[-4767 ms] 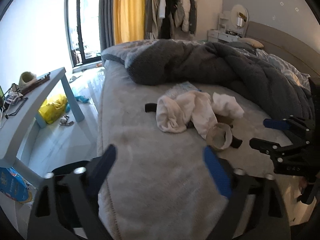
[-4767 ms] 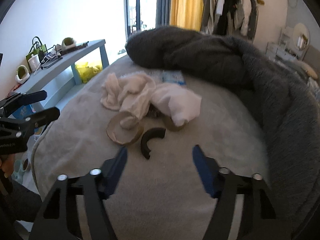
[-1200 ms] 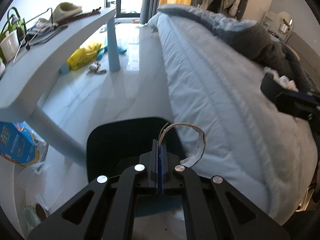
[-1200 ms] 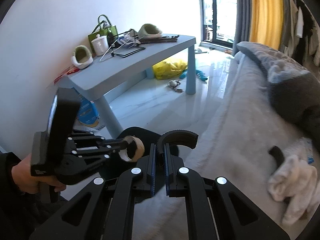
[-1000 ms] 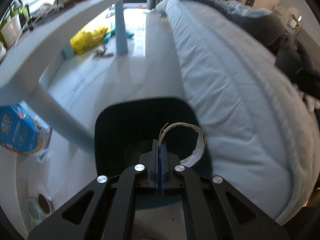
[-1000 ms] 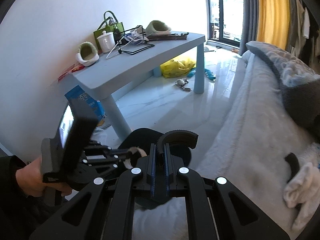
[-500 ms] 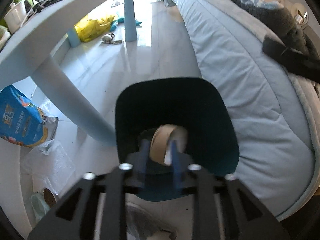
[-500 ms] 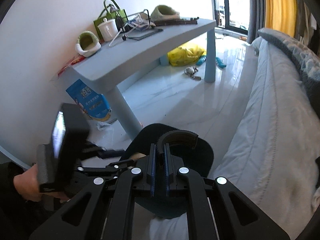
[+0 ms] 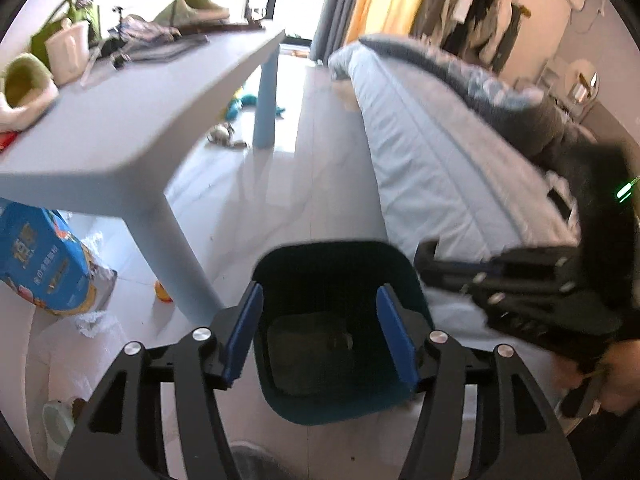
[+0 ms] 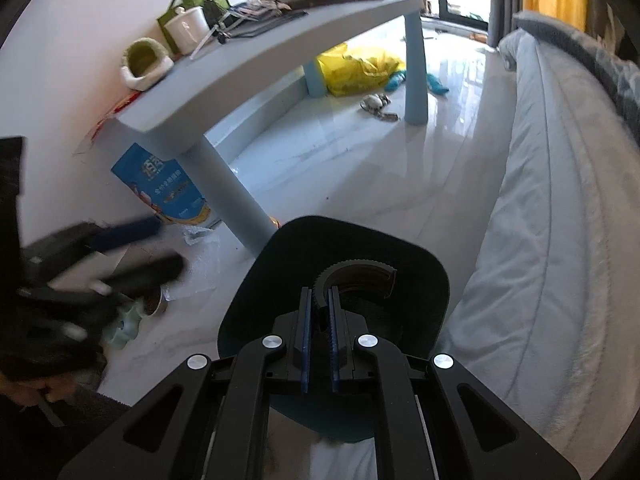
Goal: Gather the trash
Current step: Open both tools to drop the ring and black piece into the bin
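- your left tongs (image 9: 318, 330) hang spread wide above the dark teal bin (image 9: 336, 396), with nothing between the blue pads (image 9: 242, 332).
- your right tongs (image 10: 318, 320) are pinching the black curved plastic piece (image 10: 354, 276), which sits over the bin's mouth.
- the bin stands on the floor (image 10: 360, 168), between the bed (image 10: 552, 240) and the leg of the blue table (image 10: 248, 64).
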`<control>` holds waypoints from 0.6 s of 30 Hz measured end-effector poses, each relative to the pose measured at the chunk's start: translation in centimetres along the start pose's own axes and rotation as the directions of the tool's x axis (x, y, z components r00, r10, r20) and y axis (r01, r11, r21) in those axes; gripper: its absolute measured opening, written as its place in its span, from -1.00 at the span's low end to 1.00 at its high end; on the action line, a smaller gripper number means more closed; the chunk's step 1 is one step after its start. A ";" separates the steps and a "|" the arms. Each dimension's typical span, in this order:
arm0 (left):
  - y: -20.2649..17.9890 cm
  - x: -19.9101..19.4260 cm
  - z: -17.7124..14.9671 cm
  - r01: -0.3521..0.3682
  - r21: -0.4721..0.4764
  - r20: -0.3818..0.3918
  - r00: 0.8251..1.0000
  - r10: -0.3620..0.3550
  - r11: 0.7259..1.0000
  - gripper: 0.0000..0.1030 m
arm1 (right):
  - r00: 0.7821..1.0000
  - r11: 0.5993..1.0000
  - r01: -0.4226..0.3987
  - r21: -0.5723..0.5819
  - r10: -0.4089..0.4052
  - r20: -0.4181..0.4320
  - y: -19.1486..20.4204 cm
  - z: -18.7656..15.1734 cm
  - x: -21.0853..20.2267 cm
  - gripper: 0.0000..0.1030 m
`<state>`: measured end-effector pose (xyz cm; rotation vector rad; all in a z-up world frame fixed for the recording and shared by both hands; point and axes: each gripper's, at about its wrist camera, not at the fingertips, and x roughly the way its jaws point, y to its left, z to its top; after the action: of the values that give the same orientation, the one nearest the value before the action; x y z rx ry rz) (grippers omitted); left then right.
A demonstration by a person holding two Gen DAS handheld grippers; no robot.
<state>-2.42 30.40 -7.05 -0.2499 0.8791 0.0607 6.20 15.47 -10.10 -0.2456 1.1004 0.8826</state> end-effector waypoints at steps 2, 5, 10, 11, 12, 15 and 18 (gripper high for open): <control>0.3 -0.8 0.4 -0.009 -0.007 0.031 0.999 0.009 1.000 0.16 | 1.000 1.000 0.006 0.008 -0.006 -0.021 0.0 -0.1 0.8 -0.85; 0.7 -2.0 0.9 -0.010 -0.023 0.066 0.998 0.011 1.000 0.12 | 0.999 1.000 0.004 0.010 -0.004 -0.040 0.2 -0.2 1.6 -0.85; 0.7 -3.4 1.5 -0.029 -0.010 0.109 0.994 0.030 1.000 0.06 | 0.997 1.000 -0.009 0.014 0.010 -0.074 0.7 -0.5 3.4 -0.85; 0.7 -3.6 1.6 -0.034 -0.010 0.113 0.993 0.035 0.999 0.04 | 0.996 1.000 -0.010 0.017 0.011 -0.085 0.7 -0.7 3.8 -0.85; 0.7 -3.7 1.7 -0.039 -0.011 0.113 0.993 0.040 0.999 0.03 | 0.996 1.000 -0.010 0.019 0.012 -0.092 0.8 -0.7 4.1 -0.85; 1.0 -4.3 1.9 -0.035 -0.019 0.119 0.992 0.037 0.999 0.00 | 0.993 1.000 -0.003 0.023 0.006 -0.117 0.8 -1.0 5.0 -0.85; 1.1 -4.9 2.3 -0.015 -0.035 0.132 0.991 0.020 0.999 0.00 | 0.990 1.000 0.008 0.024 -0.004 -0.140 0.8 -1.3 5.8 -0.84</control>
<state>-4.03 32.29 -2.07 -0.2669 0.7490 0.1075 5.67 18.10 -15.43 -0.2940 1.2388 0.8561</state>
